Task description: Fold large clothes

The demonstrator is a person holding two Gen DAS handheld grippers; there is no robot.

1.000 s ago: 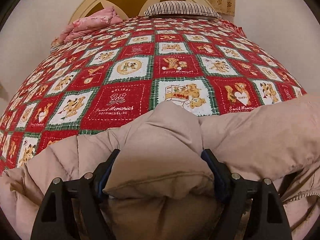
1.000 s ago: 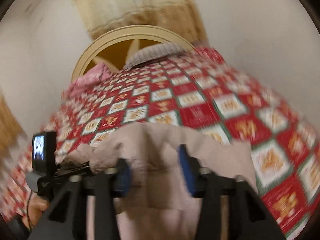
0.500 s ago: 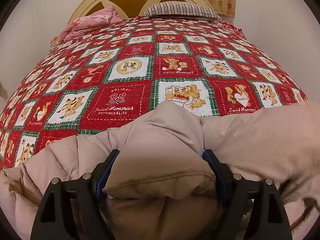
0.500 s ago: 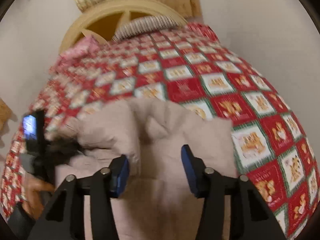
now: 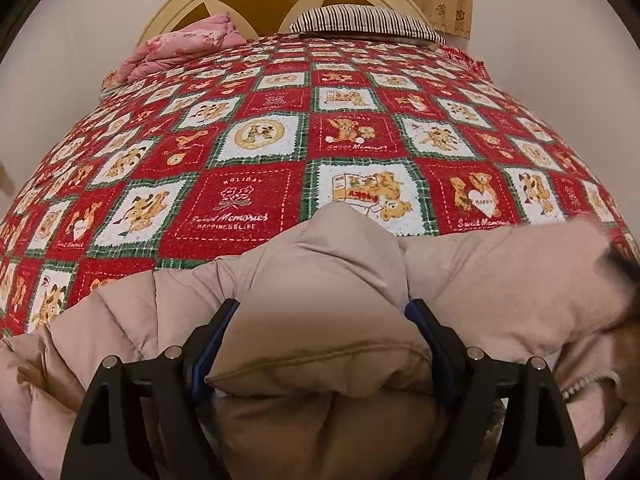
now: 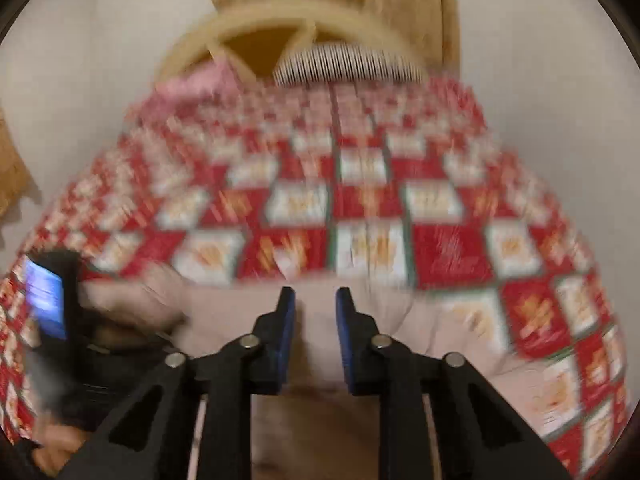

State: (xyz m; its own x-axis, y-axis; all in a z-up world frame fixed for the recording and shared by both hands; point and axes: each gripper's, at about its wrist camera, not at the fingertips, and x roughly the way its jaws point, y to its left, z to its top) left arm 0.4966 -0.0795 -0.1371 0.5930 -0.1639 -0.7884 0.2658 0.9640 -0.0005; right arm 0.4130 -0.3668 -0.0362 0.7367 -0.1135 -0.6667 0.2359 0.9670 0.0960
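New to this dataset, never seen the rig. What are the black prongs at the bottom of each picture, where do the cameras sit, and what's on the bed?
There is no robot arm. A person holds a two-finger gripper in each hand, and a fisheye camera on each looks forward along its black fingers with blue pads.

The sharp picture is from the left gripper. Its jaws stand wide, with a thick fold of the beige quilted puffer jacket filling the gap between the pads; it seems to be gripped.

The blurred picture is from the right gripper. Its jaws have just been closing and stand narrow, a strip of the same jacket between them; whether the pads press on it I cannot tell. The dark device with a lit screen at its left is probably the other gripper.

The jacket lies on a red, white and green teddy-bear patchwork bedspread. At the head are a striped pillow and a pink folded quilt.
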